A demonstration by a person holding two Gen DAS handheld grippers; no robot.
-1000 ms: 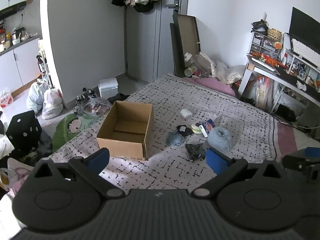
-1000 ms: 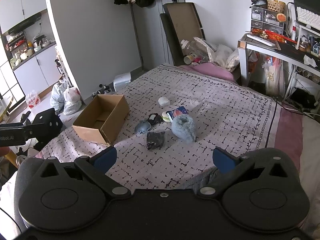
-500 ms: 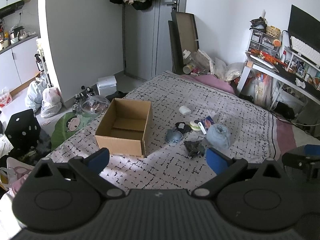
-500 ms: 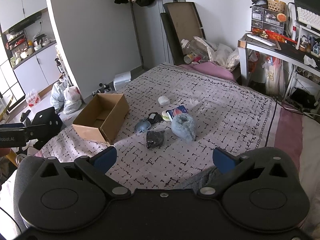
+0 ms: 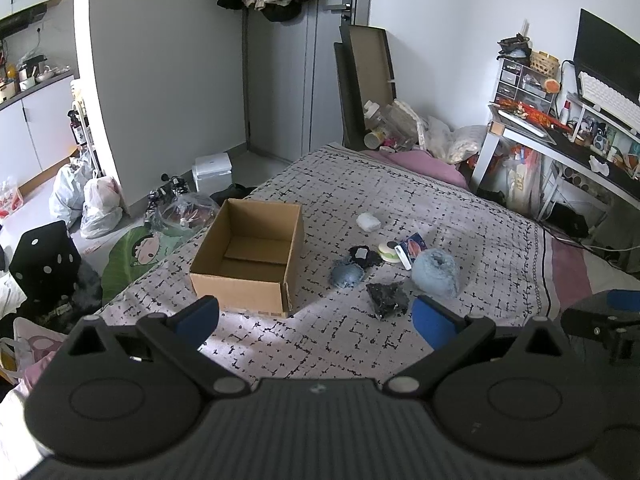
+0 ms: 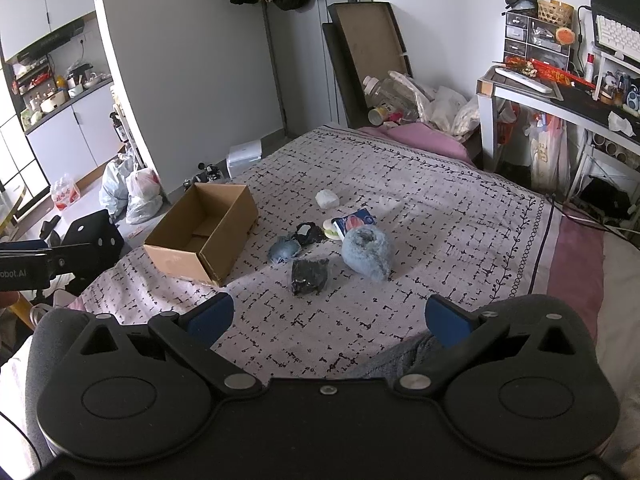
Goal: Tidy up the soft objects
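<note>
Nothing packed: box point(image 5: 248, 256) empty, soft items point(image 5: 434, 272) ahead of both hand-held grippers point(image 5: 316, 316) point(image 6: 328, 316), jaws wide, holding nothing.

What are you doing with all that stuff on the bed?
Someone is holding two grippers over the bed, getting ready to tidy soft things. The left gripper and right gripper are both open and hold nothing. A cardboard box stands open, with nothing visible inside. Beside it lie a fluffy blue bundle, a black crumpled bundle and other small things, none picked up yet.
</note>
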